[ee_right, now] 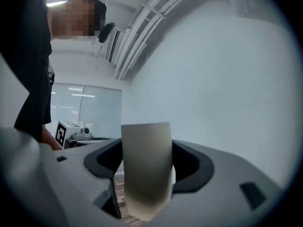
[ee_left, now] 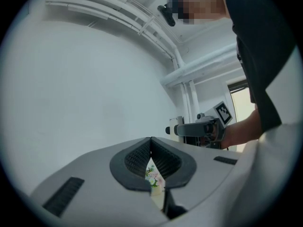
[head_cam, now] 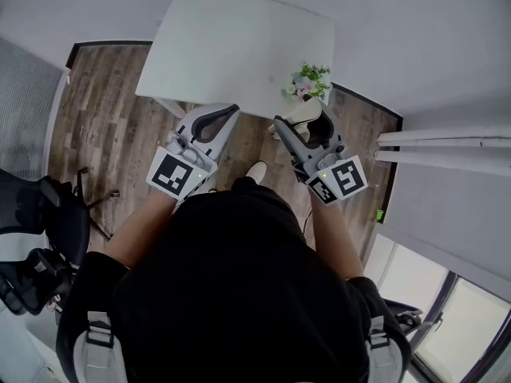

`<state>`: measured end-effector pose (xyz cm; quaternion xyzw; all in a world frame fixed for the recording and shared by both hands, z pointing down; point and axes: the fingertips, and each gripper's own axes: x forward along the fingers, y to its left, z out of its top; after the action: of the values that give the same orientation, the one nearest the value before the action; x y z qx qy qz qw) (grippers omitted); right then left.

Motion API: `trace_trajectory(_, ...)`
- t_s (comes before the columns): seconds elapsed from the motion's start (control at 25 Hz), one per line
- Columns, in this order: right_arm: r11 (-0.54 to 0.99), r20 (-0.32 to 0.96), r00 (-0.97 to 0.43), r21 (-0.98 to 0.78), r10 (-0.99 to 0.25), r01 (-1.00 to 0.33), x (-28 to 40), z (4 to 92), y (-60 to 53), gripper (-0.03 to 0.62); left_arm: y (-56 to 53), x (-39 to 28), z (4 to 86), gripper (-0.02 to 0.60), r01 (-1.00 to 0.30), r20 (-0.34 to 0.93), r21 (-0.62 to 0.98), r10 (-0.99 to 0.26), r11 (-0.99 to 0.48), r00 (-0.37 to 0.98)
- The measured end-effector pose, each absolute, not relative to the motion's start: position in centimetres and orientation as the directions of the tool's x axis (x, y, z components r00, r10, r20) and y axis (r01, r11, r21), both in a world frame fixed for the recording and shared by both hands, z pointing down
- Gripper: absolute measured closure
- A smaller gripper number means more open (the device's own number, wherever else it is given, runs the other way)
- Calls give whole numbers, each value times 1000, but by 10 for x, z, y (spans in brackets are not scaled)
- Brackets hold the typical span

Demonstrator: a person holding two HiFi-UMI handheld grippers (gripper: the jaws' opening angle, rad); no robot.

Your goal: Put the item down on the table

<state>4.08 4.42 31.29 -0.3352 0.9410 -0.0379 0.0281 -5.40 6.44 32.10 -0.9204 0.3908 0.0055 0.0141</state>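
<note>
A beige pot (ee_right: 146, 169) with a small flowering plant (head_cam: 309, 80) is held between the jaws of my right gripper (head_cam: 307, 118), which is shut on it. The pot hangs just off the near right corner of the white table (head_cam: 231, 46), above the wood floor. In the right gripper view the pot fills the gap between the jaws. My left gripper (head_cam: 230, 110) is at the table's near edge, shut with nothing in it. Through the slit between its pads (ee_left: 163, 160) the flowers (ee_left: 152, 176) show.
A black office chair (head_cam: 40, 222) stands on the wood floor (head_cam: 104, 110) at the left. White pipes (head_cam: 447, 146) run along the wall at the right. A window (head_cam: 447, 317) is at the bottom right. The person's body fills the lower middle.
</note>
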Motion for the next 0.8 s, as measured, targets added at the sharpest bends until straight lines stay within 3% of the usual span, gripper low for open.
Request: trace_trajectory(0.8,820,69,-835,-164,-546,-549,73,348,-81,281,-49,-10,330,588,-811,20,-37,-812,-584,583)
